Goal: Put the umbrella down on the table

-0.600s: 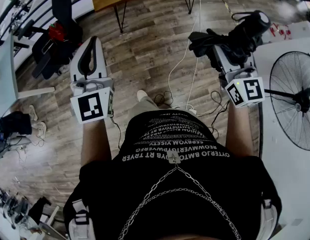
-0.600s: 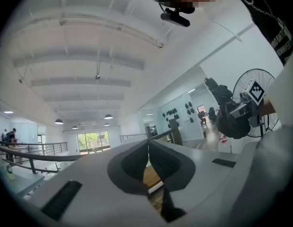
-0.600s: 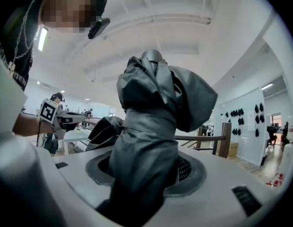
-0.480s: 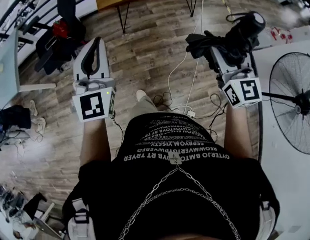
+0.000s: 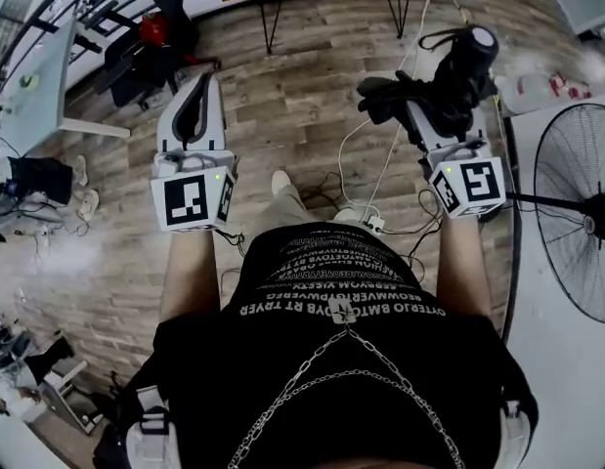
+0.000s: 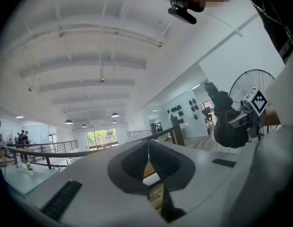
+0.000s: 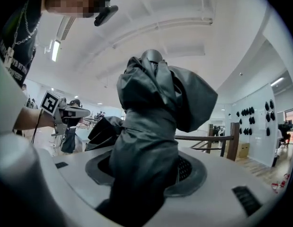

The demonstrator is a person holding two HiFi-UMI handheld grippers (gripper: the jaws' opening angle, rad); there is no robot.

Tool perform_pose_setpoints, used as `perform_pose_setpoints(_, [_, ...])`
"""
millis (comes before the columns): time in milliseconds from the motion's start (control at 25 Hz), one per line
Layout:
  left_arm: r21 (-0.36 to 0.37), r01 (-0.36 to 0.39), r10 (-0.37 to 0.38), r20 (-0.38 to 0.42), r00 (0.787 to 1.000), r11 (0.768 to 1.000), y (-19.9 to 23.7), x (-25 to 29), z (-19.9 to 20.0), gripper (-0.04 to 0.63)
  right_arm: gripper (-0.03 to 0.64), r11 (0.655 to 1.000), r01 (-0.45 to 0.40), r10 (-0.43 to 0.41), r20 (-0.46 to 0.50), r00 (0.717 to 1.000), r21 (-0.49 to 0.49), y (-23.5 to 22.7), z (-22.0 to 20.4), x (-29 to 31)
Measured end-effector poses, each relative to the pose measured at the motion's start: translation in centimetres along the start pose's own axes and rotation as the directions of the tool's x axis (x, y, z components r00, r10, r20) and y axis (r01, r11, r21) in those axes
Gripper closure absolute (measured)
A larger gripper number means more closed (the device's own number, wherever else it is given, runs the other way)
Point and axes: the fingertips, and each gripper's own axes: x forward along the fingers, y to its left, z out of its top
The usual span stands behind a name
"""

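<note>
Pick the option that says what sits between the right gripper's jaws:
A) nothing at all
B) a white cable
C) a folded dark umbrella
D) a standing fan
C: in the right gripper view the right gripper has its jaws closed on the umbrella, whose folded dark grey fabric rises out from between them. The head view shows the same dark bundle at that gripper.

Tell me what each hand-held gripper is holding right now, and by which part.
Right hand-held gripper clamps the folded black umbrella around its bundled canopy; left hand-held gripper holds nothing.
</note>
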Motion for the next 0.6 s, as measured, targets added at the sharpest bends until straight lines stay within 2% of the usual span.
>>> perform_pose_setpoints(160, [-0.014,-0.019,0.019,-0.009,1.000,1.000,1.1,-1.0,0.1,0.566,0.357,0.999,0.006,-0.006,0.008,1.000,0.047,0.8,0.1,-0.1])
perform_pose_setpoints(360, [0.007,-0.050,0.050,-0.017,0.999,0.999,4.1,-1.2,-0.7,0.565,0.357,0.999,0.025,-0.025,0.012,1.000,0.029,2.9,0.7,2.1])
perform_pose_setpoints(600, [0.058,-0.050,0.050,0.003,0.999,0.997,8.9,-1.8,-2.3,0.565,0.356,0.998,0.058,-0.059,0.019,0.998,0.038,6.7,1.6,6.2])
